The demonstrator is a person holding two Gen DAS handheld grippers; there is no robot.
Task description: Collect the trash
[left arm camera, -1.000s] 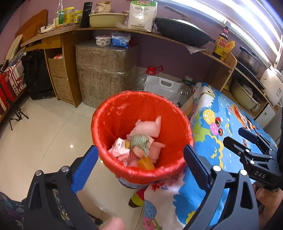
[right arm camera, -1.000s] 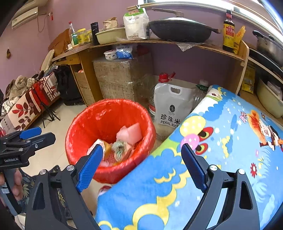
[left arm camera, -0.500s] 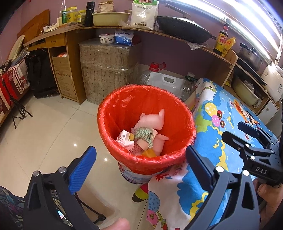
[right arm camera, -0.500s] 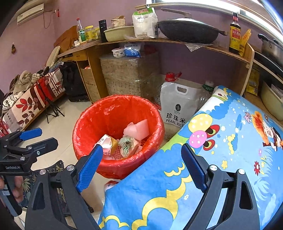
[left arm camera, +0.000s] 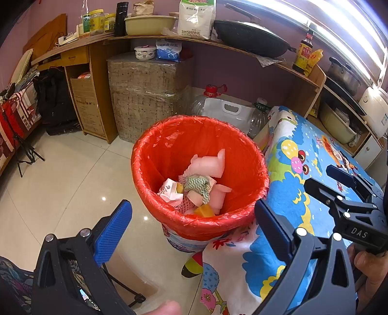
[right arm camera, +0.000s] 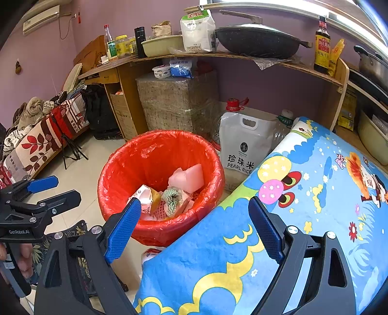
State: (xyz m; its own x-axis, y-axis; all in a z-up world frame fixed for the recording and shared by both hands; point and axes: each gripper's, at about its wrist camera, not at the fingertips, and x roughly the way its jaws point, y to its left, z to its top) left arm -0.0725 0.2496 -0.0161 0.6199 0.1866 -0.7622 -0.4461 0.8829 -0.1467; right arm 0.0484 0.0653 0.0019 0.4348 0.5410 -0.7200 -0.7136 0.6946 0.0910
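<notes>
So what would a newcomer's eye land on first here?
The red-lined trash bin on the floor beside the table, holding pink foam pieces and a green zigzag cloth. Next, the bright cartoon tablecloth to its right. Both grippers, left gripper and right gripper, are open and empty.

Bright window daylight, floor [left arm camera: 60, 189] glare, sharp focus, fisheye-bent edges.

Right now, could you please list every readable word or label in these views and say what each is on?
"PEARL RICE", under three Chinese characters: white rice bag.
"JINSHANE": white sack on the shelf.
"DAS": right hand-held gripper.
"GenRobot.AI": left hand-held gripper.
Dark sauce bottle label: Chinese characters, too small to read reliably.
</notes>
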